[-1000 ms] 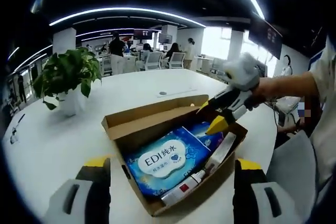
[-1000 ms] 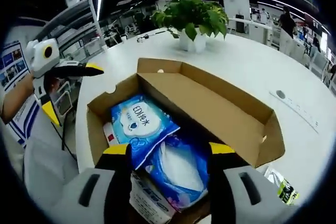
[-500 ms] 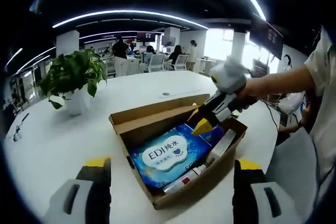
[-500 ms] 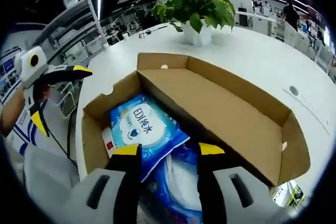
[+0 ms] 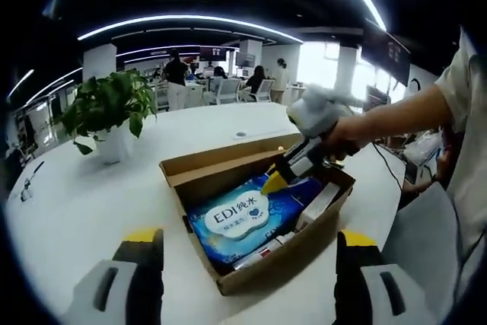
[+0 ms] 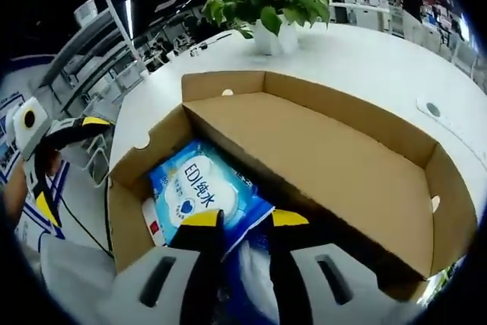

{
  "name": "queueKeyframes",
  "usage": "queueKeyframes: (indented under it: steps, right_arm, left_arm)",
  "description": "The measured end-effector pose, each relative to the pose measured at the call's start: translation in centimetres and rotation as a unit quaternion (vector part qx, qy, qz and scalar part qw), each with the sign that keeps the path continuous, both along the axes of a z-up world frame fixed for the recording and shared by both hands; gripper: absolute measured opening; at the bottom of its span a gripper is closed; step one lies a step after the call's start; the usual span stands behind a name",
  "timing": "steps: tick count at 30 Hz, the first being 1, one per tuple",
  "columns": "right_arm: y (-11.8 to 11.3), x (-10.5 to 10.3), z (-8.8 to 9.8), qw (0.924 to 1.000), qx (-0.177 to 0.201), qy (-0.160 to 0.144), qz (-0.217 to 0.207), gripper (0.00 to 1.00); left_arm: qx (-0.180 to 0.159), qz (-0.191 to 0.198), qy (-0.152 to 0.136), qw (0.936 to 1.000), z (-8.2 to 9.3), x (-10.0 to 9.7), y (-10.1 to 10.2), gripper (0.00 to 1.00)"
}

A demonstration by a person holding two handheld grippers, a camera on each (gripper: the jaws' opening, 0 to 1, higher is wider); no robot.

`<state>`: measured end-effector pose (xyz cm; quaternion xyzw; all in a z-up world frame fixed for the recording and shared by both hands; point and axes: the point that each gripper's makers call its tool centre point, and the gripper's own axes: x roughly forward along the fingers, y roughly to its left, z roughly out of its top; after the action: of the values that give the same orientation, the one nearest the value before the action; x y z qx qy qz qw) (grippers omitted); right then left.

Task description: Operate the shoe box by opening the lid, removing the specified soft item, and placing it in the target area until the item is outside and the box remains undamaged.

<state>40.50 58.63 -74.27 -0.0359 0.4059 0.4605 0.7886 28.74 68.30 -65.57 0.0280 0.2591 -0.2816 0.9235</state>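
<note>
Brown cardboard shoe box [image 5: 251,264] sits open on my round white table [image 5: 76,203], lid [image 6: 335,165] folded back. Inside lies a soft blue wipes pack [image 5: 240,218] printed "EDI". My right gripper [image 6: 238,220] reaches into the box, tips narrowed around the pack's edge; whether they pinch it, I cannot tell. My left gripper [image 5: 243,237] is spread wide.
</note>
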Motion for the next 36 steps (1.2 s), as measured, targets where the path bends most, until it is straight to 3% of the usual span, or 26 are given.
queueKeyframes:
  steps: [3,11,13,17,20,29,36]
  right_arm:
    - [-0.4,0.3,0.0,0.9994,-0.02,-0.026,0.012,0.12]
    - [-0.3,-0.2,0.6,0.9996,-0.016,-0.023,-0.001,0.05]
    - [-0.3,-0.1,1.0,0.9995,-0.012,-0.027,-0.005,0.04]
    - [-0.3,-0.1,1.6,0.9971,-0.027,-0.07,0.009,0.03]
    - [-0.2,-0.2,2.2,0.9962,-0.027,-0.083,0.008,0.03]
    - [-1.2,0.0,4.5,0.9926,-0.029,-0.118,0.004,0.01]
    - [-2.5,0.2,5.9,0.9915,-0.024,-0.128,-0.009,0.0]
  left_arm:
    - [0.0,-0.002,0.001,1.0,-0.2,-0.1,-0.1,0.95]
    - [0.001,-0.007,-0.001,1.0,0.0,0.1,-0.8,0.94]
    - [0.0,-0.006,-0.002,1.0,0.1,0.2,-0.8,0.94]
    - [0.003,-0.005,0.0,1.0,0.0,0.2,-0.8,0.93]
    - [0.002,-0.003,-0.001,1.0,0.1,0.4,-0.9,0.91]
    - [0.008,-0.001,0.005,1.0,-0.3,1.3,-1.5,0.85]
    - [0.018,0.0,0.012,0.9998,-0.9,2.2,-1.9,0.79]
